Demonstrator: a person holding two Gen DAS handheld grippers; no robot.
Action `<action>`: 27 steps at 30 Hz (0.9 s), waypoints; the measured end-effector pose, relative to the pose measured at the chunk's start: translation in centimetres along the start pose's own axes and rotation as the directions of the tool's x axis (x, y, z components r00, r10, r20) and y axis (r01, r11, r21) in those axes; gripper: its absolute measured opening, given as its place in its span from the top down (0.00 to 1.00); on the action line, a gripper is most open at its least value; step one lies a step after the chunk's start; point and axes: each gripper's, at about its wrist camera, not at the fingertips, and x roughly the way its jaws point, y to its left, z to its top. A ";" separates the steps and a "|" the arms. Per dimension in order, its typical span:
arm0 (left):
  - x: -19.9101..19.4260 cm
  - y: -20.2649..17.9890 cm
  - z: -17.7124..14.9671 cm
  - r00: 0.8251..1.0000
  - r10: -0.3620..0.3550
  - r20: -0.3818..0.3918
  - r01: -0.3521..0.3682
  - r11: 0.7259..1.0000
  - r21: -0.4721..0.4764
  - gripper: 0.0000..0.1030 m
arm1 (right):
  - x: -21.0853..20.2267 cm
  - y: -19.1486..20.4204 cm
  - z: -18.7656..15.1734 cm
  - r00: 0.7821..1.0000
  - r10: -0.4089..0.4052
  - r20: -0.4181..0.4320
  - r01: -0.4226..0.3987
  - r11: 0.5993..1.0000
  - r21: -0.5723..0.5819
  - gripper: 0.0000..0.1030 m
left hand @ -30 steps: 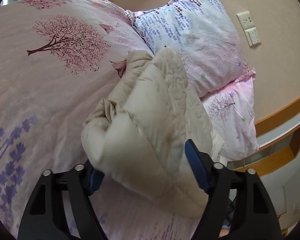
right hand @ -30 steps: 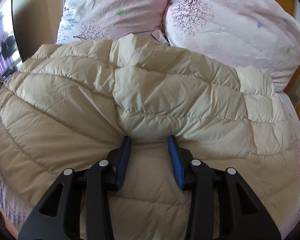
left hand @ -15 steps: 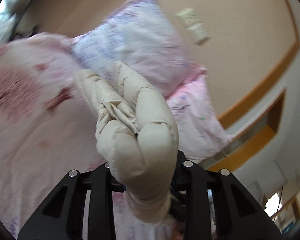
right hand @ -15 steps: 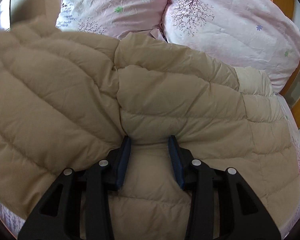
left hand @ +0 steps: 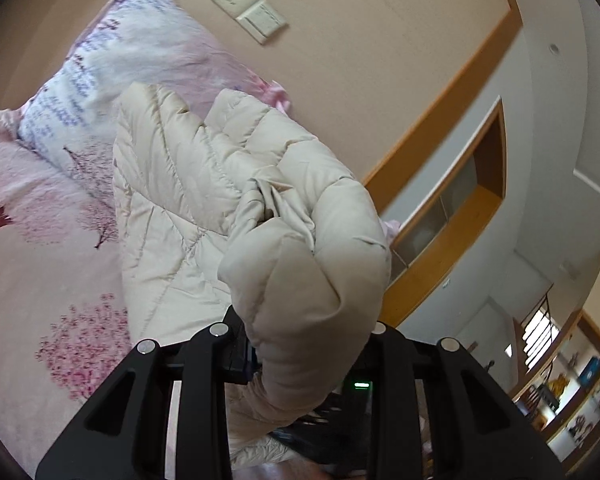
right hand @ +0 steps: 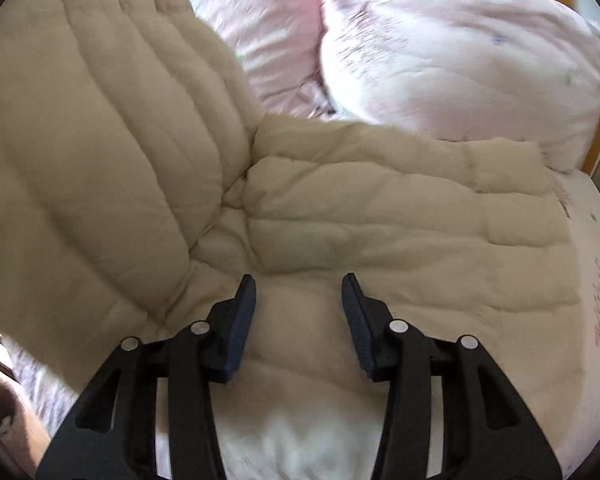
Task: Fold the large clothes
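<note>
A cream quilted puffer jacket (left hand: 188,196) lies on a pink floral bed. My left gripper (left hand: 304,344) is shut on a bunched edge of the jacket and holds it lifted off the bed; its fingertips are hidden by the fabric. In the right wrist view the jacket (right hand: 380,220) fills most of the frame, with its left part raised up and over. My right gripper (right hand: 299,304) is open and empty just above the jacket's near edge, its blue pads apart and not pinching cloth.
Two pink floral pillows (right hand: 460,52) lie at the head of the bed, beyond the jacket. The pink bedspread (left hand: 40,240) extends left. A beige wall with switch plates (left hand: 248,8) and a wooden-trimmed niche (left hand: 460,220) stand to the right.
My left gripper closed on the jacket's edge and lifted it up and rightward. My right gripper let go of the fold it pinched and drew back open.
</note>
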 end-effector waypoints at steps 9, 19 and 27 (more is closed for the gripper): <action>3.5 -3.9 -2.4 0.996 -0.016 -0.086 0.025 0.995 0.097 0.72 | -2.0 -8.5 -2.4 0.991 -0.124 -0.055 0.131 0.980 0.149 0.53; 10.4 -5.3 -7.1 0.957 -0.053 -0.284 0.071 0.996 0.055 0.72 | 2.6 -11.7 -0.4 0.991 0.071 -0.115 -0.048 0.981 0.189 0.53; 13.6 -6.4 -10.2 0.927 0.009 -0.375 0.035 0.993 0.109 0.72 | -1.4 -16.9 -2.2 0.985 0.174 0.023 -0.173 0.947 0.271 0.56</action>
